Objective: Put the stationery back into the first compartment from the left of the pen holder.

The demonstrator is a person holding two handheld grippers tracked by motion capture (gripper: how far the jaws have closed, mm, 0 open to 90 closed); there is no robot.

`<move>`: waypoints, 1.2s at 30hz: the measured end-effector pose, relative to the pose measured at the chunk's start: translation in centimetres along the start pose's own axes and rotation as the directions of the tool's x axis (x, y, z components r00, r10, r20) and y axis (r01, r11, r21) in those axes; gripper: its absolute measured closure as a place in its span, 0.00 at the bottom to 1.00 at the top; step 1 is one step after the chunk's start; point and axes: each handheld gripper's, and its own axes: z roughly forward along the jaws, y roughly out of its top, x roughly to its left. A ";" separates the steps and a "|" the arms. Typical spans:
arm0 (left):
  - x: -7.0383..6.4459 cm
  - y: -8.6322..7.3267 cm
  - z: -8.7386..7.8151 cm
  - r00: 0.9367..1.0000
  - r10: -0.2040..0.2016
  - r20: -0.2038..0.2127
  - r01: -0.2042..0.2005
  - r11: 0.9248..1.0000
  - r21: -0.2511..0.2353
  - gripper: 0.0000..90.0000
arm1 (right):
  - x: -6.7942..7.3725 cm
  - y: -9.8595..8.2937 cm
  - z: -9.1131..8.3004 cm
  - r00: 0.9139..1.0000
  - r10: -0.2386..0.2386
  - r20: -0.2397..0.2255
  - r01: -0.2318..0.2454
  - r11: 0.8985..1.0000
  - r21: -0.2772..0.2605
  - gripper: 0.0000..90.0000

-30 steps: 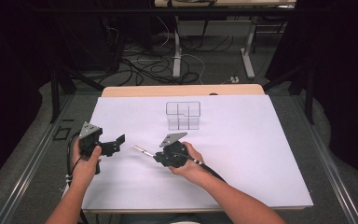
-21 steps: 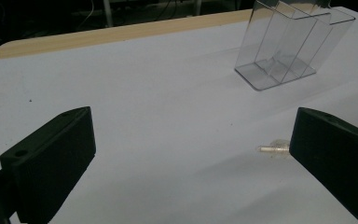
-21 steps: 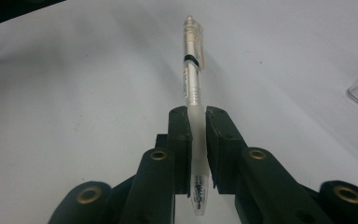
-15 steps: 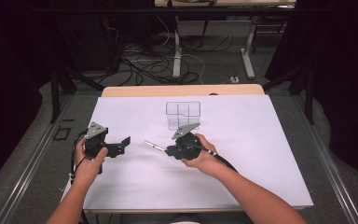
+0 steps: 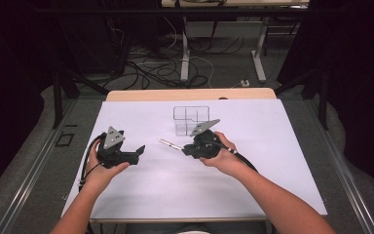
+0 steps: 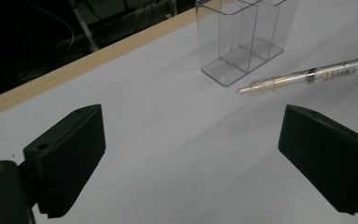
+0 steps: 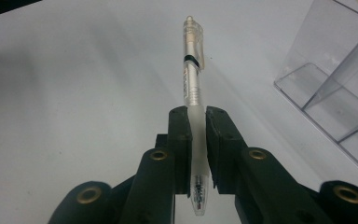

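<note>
High view: the right gripper [image 5: 187, 147] has its jaws clamped on a clear pen [image 5: 168, 144], held level above the white table sheet [image 5: 282, 161] just in front of a clear divided organizer [image 5: 191, 119]. The right gripper view confirms the grip: the pen [image 7: 193, 88] is pinched partway along its barrel, one end projecting beyond the jaws, with the organizer [image 7: 335, 88] close beside it. The left gripper [image 5: 137, 151] rests idle near the table's left side, jaws set wide apart and holding nothing. Assessment: pickup is complete; placement is outstanding. The pen appears to need tipping upright and lowering into a compartment. All visible organizer compartments [image 6: 242, 42] stand empty.
</note>
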 end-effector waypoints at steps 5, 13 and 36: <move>-0.9 0.7 0.1 0.996 0.088 0.022 -0.088 0.996 -0.011 0.17 | -0.6 0.2 -0.2 1.000 -0.011 -0.004 0.011 1.000 0.007 0.90; -2.6 1.8 0.8 0.984 0.170 0.053 -0.169 0.985 -0.022 0.21 | -1.1 -0.1 -1.2 1.000 0.005 0.014 -0.005 1.000 0.016 0.90; -6.7 4.0 3.5 0.878 0.444 0.179 -0.445 0.895 -0.035 0.41 | -2.2 -0.7 -2.8 0.999 0.047 0.015 -0.048 0.997 0.054 0.90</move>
